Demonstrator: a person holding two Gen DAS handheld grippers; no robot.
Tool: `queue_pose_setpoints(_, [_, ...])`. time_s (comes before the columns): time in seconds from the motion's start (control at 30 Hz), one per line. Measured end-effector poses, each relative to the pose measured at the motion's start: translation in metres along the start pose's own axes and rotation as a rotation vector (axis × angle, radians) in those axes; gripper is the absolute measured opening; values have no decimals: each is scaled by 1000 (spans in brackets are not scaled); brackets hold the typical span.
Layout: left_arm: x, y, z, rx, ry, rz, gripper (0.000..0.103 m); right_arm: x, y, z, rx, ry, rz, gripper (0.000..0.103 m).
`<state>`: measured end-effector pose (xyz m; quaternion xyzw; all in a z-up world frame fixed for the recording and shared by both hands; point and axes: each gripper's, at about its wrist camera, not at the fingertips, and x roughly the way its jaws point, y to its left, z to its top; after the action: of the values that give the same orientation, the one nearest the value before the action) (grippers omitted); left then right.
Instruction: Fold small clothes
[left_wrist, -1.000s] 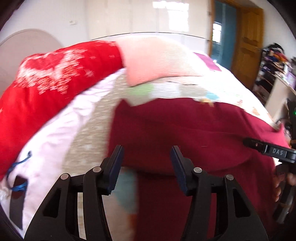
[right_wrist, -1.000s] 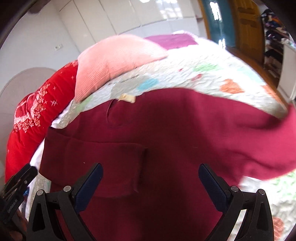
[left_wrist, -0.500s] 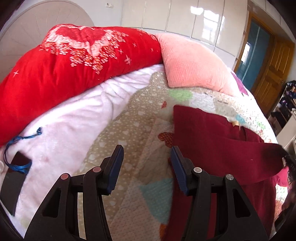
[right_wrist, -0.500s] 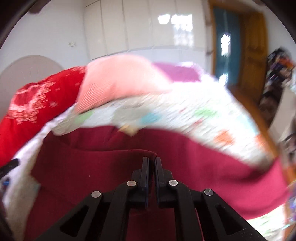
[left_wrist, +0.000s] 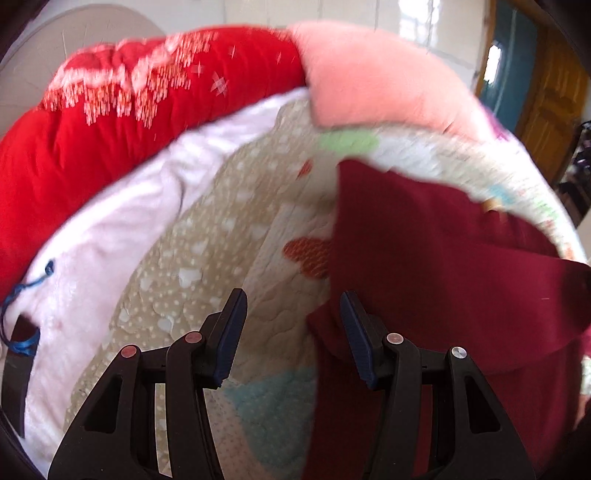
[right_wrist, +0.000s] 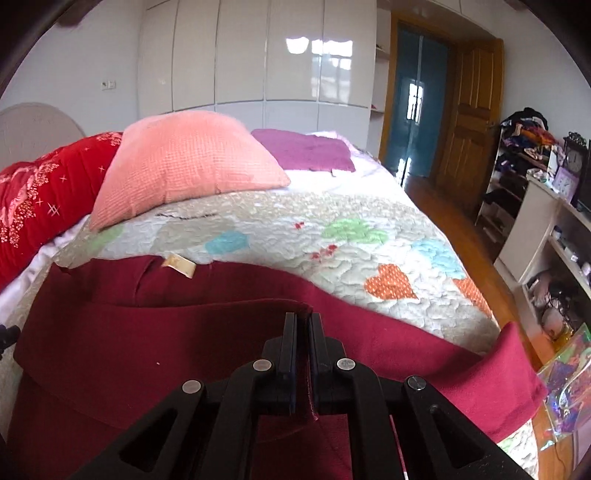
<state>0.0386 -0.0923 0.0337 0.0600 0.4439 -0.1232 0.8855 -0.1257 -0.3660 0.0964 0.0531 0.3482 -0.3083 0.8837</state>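
Note:
A dark red garment (right_wrist: 177, 339) lies on the patterned quilt (right_wrist: 332, 236) of a bed, with a sleeve folded across its body and a tan label at the collar. My right gripper (right_wrist: 303, 325) is shut on the end of that folded sleeve and holds it over the garment. In the left wrist view the same garment (left_wrist: 436, 266) fills the right side. My left gripper (left_wrist: 293, 314) is open and empty over the quilt (left_wrist: 207, 258), its right finger at the garment's left edge.
A pink pillow (right_wrist: 184, 166), a red duvet (right_wrist: 37, 195) and a purple cloth (right_wrist: 303, 147) lie at the head of the bed. Shelves with clutter (right_wrist: 535, 177) and a wooden door (right_wrist: 469, 110) stand to the right. A blue cord (left_wrist: 26, 295) lies on white bedding at left.
My right gripper closed on the sleeve end and has lifted it over the garment. My left gripper swung left off the garment, then edged back towards its left edge.

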Motion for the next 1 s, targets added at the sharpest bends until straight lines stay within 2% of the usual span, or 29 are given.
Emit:
queue_pose_setpoints(0.07, [6,7,-2,-40,4,-31,53,12,-6,-5,-4,43,0,5])
queue_pose_setpoints(0.13, [6,11,-4,-73,-2,-57,53,25,-8,-11,-26,123,6,6])
queue_pose_setpoints(0.17, [7,12,-5,-75,-4,-61,53,24,-9,-12,-24,132,-7,12])
queue_pose_setpoints(0.23, [8,13,-6,-74,-15,-56,61,6,-10,-8,14,60,-12,29])
queue_pose_setpoints(0.27, [8,14,-7,-77,-19,-53,63,-5,-6,-5,25,20,21,44])
queue_pose_setpoints(0.3, [9,16,-7,-83,-24,-58,64,-16,6,2,15,-16,97,51])
queue_pose_setpoints(0.33, [10,19,-9,-99,-29,-77,64,-20,22,7,-19,-21,187,52])
queue_pose_setpoints(0.37, [10,21,-11,-114,-32,-91,65,-20,36,11,-49,-10,249,52])
queue_pose_setpoints(0.4, [10,24,-11,-126,-34,-103,66,-16,64,17,-102,24,351,52])
queue_pose_setpoints(0.5, [13,33,-14,-170,-40,-159,68,2,129,27,-206,61,463,52])
queue_pose_setpoints(0.57, [14,36,-15,-185,-42,-181,68,12,166,31,-282,50,456,52])
queue_pose_setpoints(0.63, [15,37,-16,-189,-43,-194,68,28,201,35,-335,56,440,46])
queue_pose_setpoints(0.7, [16,39,-14,-200,-38,-213,68,53,235,36,-376,112,418,28])
queue_pose_setpoints(0.77, [19,43,-11,-220,-32,-230,68,74,259,33,-397,163,378,22])
queue_pose_setpoints(0.9, [22,49,-9,-249,-28,-256,68,93,277,38,-367,146,337,22])
queue_pose_setpoints(1.0, [22,49,-9,-249,-28,-256,68,84,262,42,-311,146,351,22])
